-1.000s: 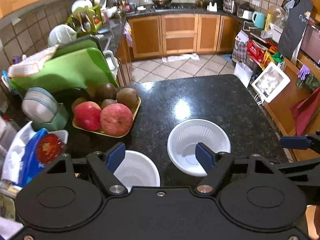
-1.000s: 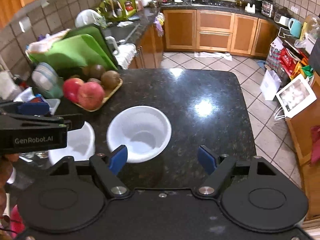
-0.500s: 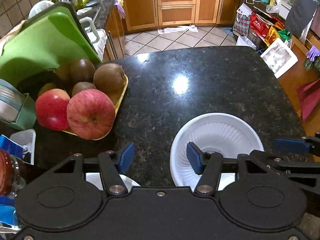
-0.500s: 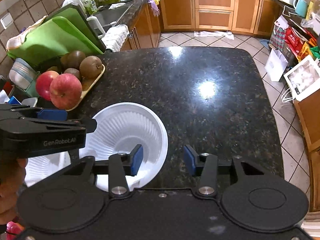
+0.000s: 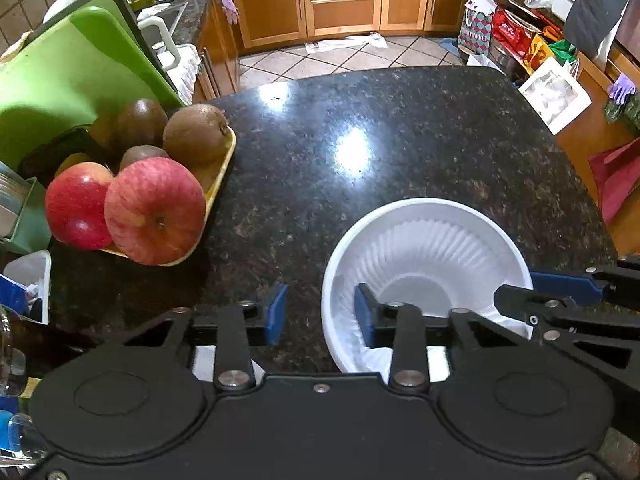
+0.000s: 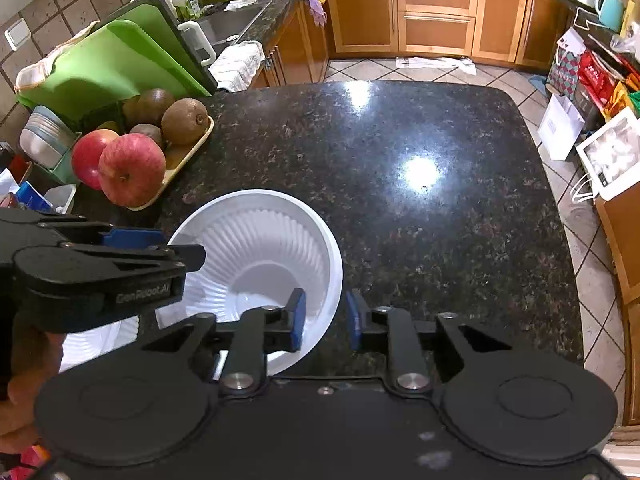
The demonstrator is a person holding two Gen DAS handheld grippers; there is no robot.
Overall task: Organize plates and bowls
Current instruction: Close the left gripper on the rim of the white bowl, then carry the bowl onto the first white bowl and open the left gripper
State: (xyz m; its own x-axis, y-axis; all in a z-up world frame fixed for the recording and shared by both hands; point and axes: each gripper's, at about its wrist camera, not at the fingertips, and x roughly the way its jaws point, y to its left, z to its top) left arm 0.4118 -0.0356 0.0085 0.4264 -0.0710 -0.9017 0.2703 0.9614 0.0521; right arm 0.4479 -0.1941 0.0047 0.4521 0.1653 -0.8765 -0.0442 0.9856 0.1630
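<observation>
A white ribbed disposable bowl [image 5: 428, 256] [image 6: 260, 248] sits on the black granite counter [image 5: 360, 128]. My left gripper [image 5: 320, 316] straddles its left rim, one blue pad inside and one outside, jaws partly closed with a gap. My right gripper [image 6: 325, 320] straddles the bowl's right rim the same way, jaws narrowed but apart from the rim. A second white bowl [image 6: 96, 340] lies lower left, mostly hidden under my left gripper; a sliver shows in the left wrist view [image 5: 206, 364].
A yellow tray [image 5: 216, 172] with apples and kiwis stands left of the bowl. Green cutting boards [image 6: 108, 64] and a dish holder lie behind it. The counter's right edge [image 6: 560, 216] drops to the tiled floor.
Both grippers have moved down and forward onto the bowl's opposite rims, and both jaws have narrowed from wide open. The bowl has stayed in place.
</observation>
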